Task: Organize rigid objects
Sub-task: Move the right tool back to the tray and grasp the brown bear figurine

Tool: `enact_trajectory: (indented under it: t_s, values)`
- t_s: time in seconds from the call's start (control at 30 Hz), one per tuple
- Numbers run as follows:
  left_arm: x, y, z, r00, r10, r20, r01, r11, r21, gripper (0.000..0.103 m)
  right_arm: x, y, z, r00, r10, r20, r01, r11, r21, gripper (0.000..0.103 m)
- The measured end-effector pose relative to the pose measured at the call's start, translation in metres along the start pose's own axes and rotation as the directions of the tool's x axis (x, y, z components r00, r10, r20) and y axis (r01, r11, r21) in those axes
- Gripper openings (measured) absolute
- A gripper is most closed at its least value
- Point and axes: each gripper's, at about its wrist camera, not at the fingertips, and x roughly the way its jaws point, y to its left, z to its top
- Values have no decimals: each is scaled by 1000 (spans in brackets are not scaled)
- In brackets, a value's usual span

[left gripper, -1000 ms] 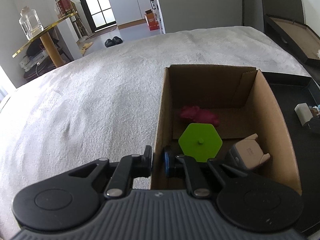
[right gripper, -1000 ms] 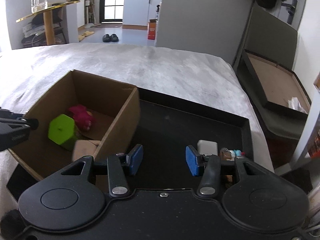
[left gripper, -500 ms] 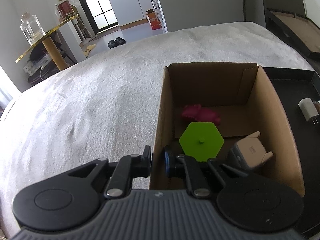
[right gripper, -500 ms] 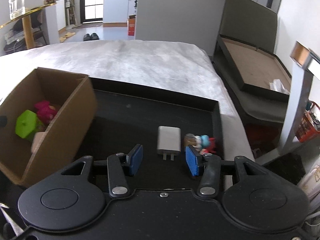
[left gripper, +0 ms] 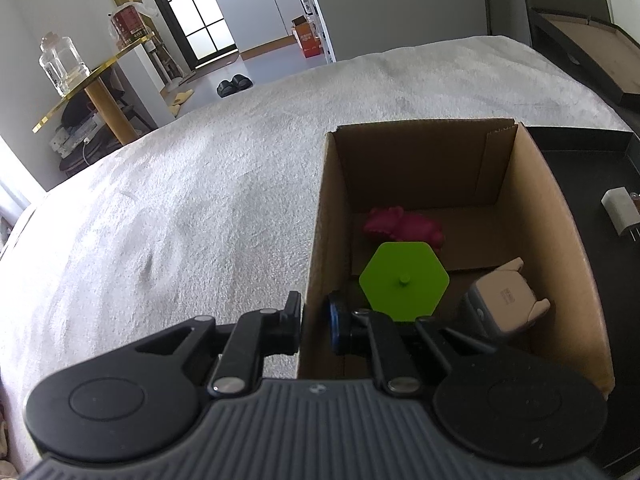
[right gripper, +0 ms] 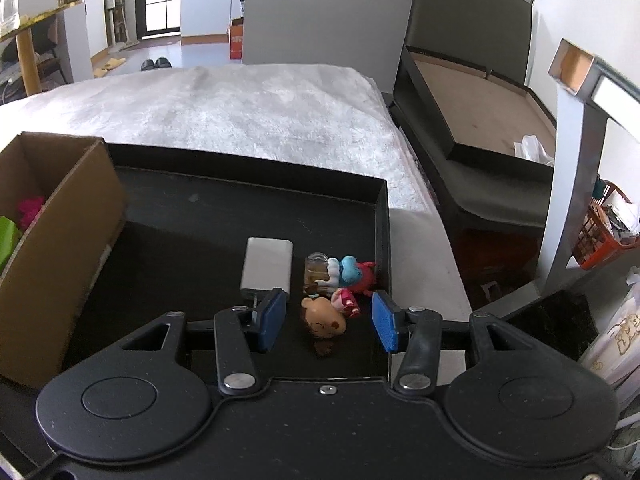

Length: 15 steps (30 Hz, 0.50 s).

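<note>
The left tool [left gripper: 315, 320] is clamped on the near left wall of the box [left gripper: 556, 216], one pad outside the cardboard and one inside. The box is open-topped brown cardboard, standing on a white bed [left gripper: 200, 208] beside a black tray [right gripper: 240, 184]. Inside it lie a flat green hexagon [left gripper: 404, 280] with a small peg at its centre, a crumpled pink toy [left gripper: 400, 226] behind it, and a beige blocky piece [left gripper: 502, 304] with small feet, tilted against the right wall.

The right tool [right gripper: 330, 320] hangs open over the tray's near right corner, its blue pads wide apart and holding nothing. Between the pads lies a small doll [right gripper: 324, 320] with a brown head. Just beyond it sit a small jar [right gripper: 316, 268] and a blue-and-pink figure [right gripper: 356, 270], close together. A white charger [right gripper: 267, 266] lies flat to their left, prongs toward the tool.
</note>
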Motion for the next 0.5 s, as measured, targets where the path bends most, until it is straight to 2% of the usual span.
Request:
enact_trajectory:
  t_s: [0.23, 0.4, 0.5]
  values:
    - [0, 1, 0, 1000, -2, 0, 2, 1000, 3, 12, 21, 0, 6, 999, 1, -47, -1, 1000, 1, 48]
    - [0, 2, 0, 1000, -3, 1, 3, 1000, 1, 12, 27, 2, 10, 999, -1, -50, 1, 1000, 3, 54]
    - [0, 2, 0, 1000, -3, 3, 3, 1000, 5, 12, 31, 4, 10, 999, -9, -49, 8, 1000, -18, 62]
